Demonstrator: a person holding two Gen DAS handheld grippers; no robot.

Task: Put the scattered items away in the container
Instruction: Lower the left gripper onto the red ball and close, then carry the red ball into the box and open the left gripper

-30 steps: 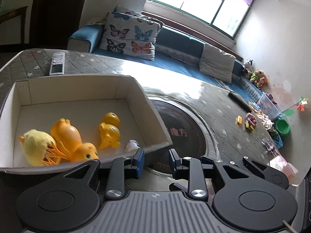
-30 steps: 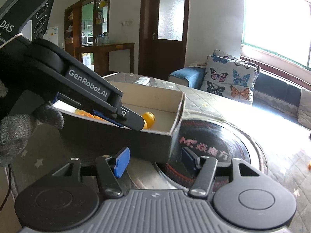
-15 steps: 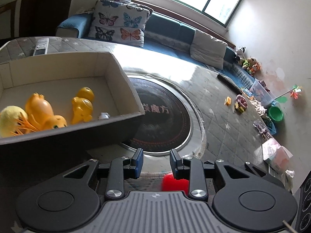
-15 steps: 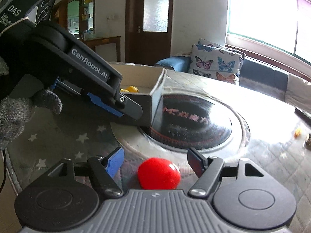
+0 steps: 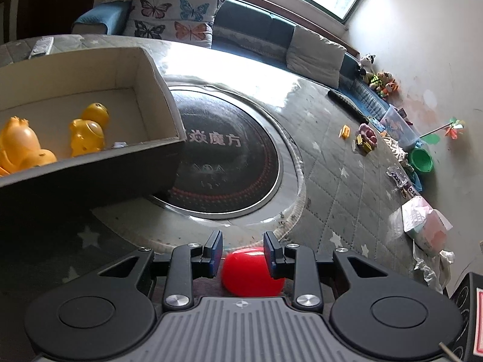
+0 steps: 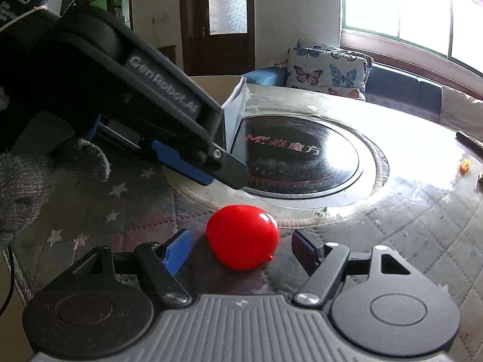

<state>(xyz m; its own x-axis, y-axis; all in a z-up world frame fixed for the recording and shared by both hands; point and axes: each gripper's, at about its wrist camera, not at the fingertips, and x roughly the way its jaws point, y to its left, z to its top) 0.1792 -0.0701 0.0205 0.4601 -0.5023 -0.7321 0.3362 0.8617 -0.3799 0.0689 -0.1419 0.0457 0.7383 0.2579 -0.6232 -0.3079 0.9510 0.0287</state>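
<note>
A small red balloon [image 6: 243, 236] lies on the quilted table cover near the front edge. My right gripper [image 6: 241, 249] is open and low, with the balloon between its fingers, not touching either. My left gripper [image 5: 243, 253] is open just above the same balloon [image 5: 252, 273], which shows below its fingertips. The left gripper also shows in the right wrist view [image 6: 211, 163], above and left of the balloon. The cardboard box [image 5: 151, 69] stands to the left and holds several yellow duck toys [image 5: 86, 132].
A round black induction plate [image 5: 229, 157] is set in the table middle. Small toys [image 5: 366, 138] and a remote [image 5: 347, 105] lie at the far right. A sofa with butterfly cushions [image 5: 172, 15] stands behind. A white remote [image 5: 40, 48] lies behind the box.
Both grippers have moved away from the box toward the table's front edge. The red balloon has come into view and now sits between the right gripper's open fingers.
</note>
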